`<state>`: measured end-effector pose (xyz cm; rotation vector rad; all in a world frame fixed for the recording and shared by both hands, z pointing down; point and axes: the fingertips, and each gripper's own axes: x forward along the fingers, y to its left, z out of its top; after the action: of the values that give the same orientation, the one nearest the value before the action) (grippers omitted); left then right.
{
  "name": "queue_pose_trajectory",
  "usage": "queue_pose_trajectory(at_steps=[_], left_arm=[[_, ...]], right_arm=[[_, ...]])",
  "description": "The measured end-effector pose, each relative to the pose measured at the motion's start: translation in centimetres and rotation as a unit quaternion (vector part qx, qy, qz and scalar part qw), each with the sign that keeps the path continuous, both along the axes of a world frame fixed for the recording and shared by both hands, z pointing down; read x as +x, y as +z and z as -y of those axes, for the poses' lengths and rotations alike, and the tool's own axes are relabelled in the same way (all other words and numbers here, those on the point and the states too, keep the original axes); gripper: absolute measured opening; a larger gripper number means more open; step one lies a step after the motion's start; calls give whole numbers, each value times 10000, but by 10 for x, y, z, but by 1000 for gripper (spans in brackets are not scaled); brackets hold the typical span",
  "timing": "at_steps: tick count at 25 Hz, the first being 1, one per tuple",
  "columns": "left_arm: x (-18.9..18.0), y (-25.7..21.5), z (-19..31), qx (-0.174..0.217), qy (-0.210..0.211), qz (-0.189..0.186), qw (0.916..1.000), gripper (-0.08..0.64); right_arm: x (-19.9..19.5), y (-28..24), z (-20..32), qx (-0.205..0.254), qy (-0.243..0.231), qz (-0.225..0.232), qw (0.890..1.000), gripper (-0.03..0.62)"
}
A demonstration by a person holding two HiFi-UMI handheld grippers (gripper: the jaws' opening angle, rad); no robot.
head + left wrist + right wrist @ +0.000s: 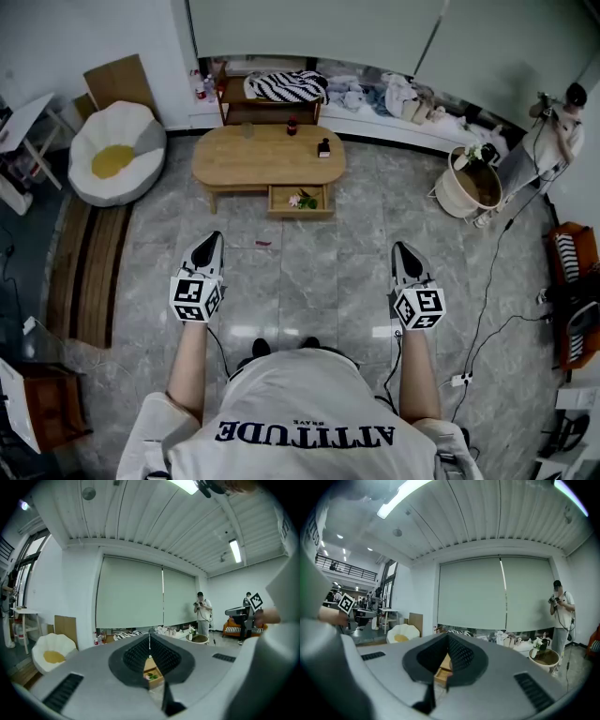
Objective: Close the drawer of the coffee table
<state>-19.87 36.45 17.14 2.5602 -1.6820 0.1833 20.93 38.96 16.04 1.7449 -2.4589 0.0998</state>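
1. Fingers (131,658) of your left gripper (212,242) are pressed together on nothing. Your right gripper (403,249) matches it, closed and empty. Both point forward over the bare floor (309,272).
2. Ahead, well apart from both grippers, the drawer (300,214) stands pulled out of the front of the low wooden desk (234,159). Closing has not begun, so you have the whole approach and the push left to do.
3. Inside the drawer lie small pink and green items (300,200), too small to identify.
4. On the desk top stand a glass (247,129), a dark red jar (292,126) and a dark bottle (323,147).
5. Farther right, a round basket (469,192) holds a small plant at its rim.
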Motion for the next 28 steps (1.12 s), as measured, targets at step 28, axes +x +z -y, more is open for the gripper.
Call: queue_pose_trajectory(at_steps=[28], left_arm=[[87,10,-22,84,-396,-138,9991,21]], right_arm=[[69,9,18,186,-669,-43,9976,17]])
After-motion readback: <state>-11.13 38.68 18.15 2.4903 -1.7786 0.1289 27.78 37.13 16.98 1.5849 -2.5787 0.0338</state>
